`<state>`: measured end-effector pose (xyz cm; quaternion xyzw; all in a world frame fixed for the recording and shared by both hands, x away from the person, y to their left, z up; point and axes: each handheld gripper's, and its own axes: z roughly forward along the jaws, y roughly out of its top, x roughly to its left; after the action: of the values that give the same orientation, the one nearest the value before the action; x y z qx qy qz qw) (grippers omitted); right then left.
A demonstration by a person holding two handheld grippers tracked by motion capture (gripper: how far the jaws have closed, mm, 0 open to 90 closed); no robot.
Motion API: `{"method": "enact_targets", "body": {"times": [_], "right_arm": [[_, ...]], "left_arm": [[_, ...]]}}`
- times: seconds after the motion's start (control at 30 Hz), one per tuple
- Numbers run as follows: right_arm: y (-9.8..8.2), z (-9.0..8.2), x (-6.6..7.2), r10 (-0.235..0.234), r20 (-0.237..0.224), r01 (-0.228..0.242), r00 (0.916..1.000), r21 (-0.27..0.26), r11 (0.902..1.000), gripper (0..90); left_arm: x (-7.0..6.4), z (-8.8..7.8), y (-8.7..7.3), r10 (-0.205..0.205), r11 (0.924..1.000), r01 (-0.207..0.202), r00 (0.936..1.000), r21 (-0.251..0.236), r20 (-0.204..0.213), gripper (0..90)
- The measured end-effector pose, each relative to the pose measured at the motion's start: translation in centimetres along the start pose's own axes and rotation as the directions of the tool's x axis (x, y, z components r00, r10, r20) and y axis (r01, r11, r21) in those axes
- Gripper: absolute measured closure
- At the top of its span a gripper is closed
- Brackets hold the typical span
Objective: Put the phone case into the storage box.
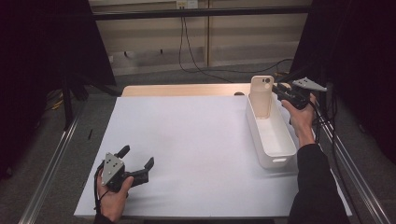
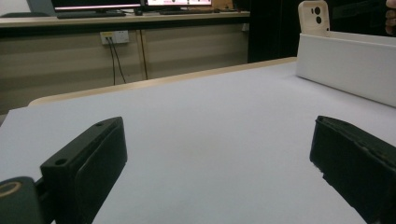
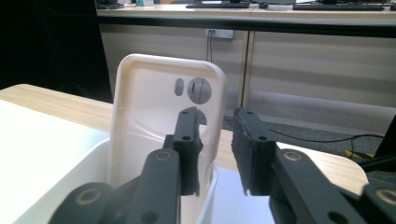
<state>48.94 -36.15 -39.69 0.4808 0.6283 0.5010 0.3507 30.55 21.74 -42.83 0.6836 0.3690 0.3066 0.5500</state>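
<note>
A cream phone case stands upright at the far end of a white bin, its hollow side facing my right gripper. My right gripper is level with the case's right edge. That edge lies between the jaws, and a gap shows beside the right jaw, so the gripper is open. My left gripper rests near the table's front left corner, open wide with nothing between its jaws.
A white sheet covers the table, with a strip of bare wood along the far edge. The bin runs along the right side. Cables hang by the back wall, and metal rails flank the table.
</note>
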Motion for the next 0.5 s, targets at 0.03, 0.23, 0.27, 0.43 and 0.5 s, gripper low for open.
{"method": "enact_targets", "body": {"times": [0.03, 0.23, 0.27, 0.43, 0.5], "right_arm": [[0.0, -0.1, 0.1, 0.002, -0.005, -0.002, 1.0, -0.002, 1.0, 67.9], [0.3, -0.5, 0.7, 0.013, -0.025, -0.013, 0.9996, 0.002, 0.9999, 44.1], [0.4, -0.6, 0.9, 0.016, -0.026, -0.016, 0.9995, 0.002, 0.9999, 39.1], [0.7, -0.8, 1.7, 0.019, -0.034, -0.019, 0.9992, 0.012, 0.9997, 16.5], [0.8, -0.9, 2.0, 0.022, -0.028, -0.022, 0.9994, 0.009, 0.9997, 7.6]], "left_arm": [[0.0, 0.0, 0.0, 0.0, 1.0, 0.0, 1.0, -0.002, 0.003, 3.7], [0.3, 0.0, 0.1, -0.005, 0.9999, 0.005, 1.0, -0.009, 0.004, 3.6], [0.3, 0.0, 0.1, -0.009, 0.9998, 0.009, 1.0, -0.016, 0.003, 3.6], [0.4, -0.3, 0.3, -0.014, 0.9995, 0.014, 0.9999, -0.027, 0.006, 3.5], [0.5, -0.3, 0.3, -0.011, 0.9995, 0.011, 0.9999, -0.03, 0.004, 3.5]]}}
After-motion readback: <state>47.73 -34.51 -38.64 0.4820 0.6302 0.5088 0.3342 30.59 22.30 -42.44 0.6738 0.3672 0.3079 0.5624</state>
